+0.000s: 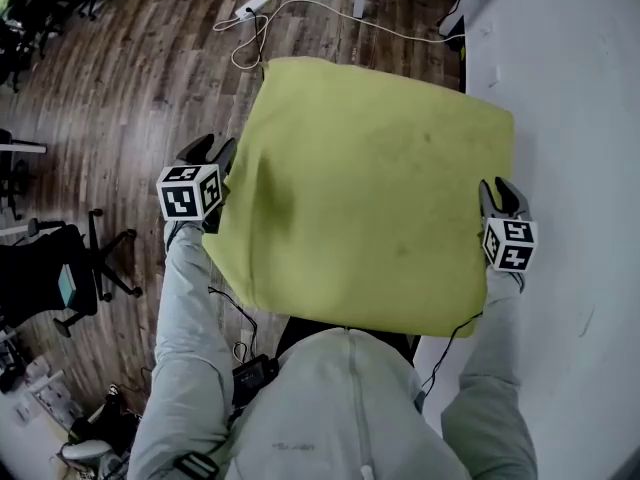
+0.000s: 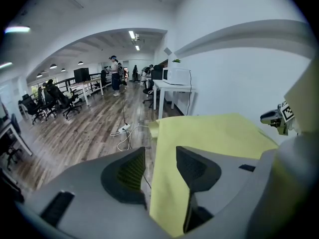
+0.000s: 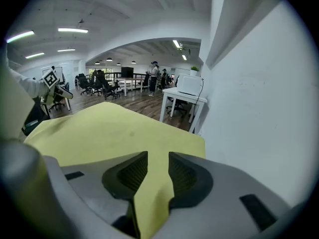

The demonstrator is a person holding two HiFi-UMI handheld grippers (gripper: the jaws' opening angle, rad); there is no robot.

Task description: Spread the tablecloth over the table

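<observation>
The near left edge of the tablecloth [image 1: 370, 188] could slip and sag to the floor [image 1: 120, 88], because the left hand-held gripper [image 2: 160, 151] stands part-open with the cloth only draped against one jaw. The right hand-held gripper [image 3: 158, 156] pinches its own corner. The left arm [image 1: 185, 318] and right arm [image 1: 495, 368] reach forward and downward, with the yellow sheet stretched ahead beside the white wall [image 3: 259, 108].

The floor [image 1: 120, 78] is dark wood planking. A white power strip [image 1: 252, 6] lies on it at the top of the head view, with a white cable [image 1: 340, 13] running from it to the right. A black office chair [image 1: 45, 278] stands at the left edge. A white desk [image 2: 172, 87] stands against the white wall [image 2: 234, 78] and carries a white box-shaped appliance [image 2: 177, 76] with a small plant [image 2: 175, 60] on top. A person [image 2: 115, 73] stands beyond, near more black chairs [image 2: 55, 101], under strip ceiling lights [image 2: 132, 35].
</observation>
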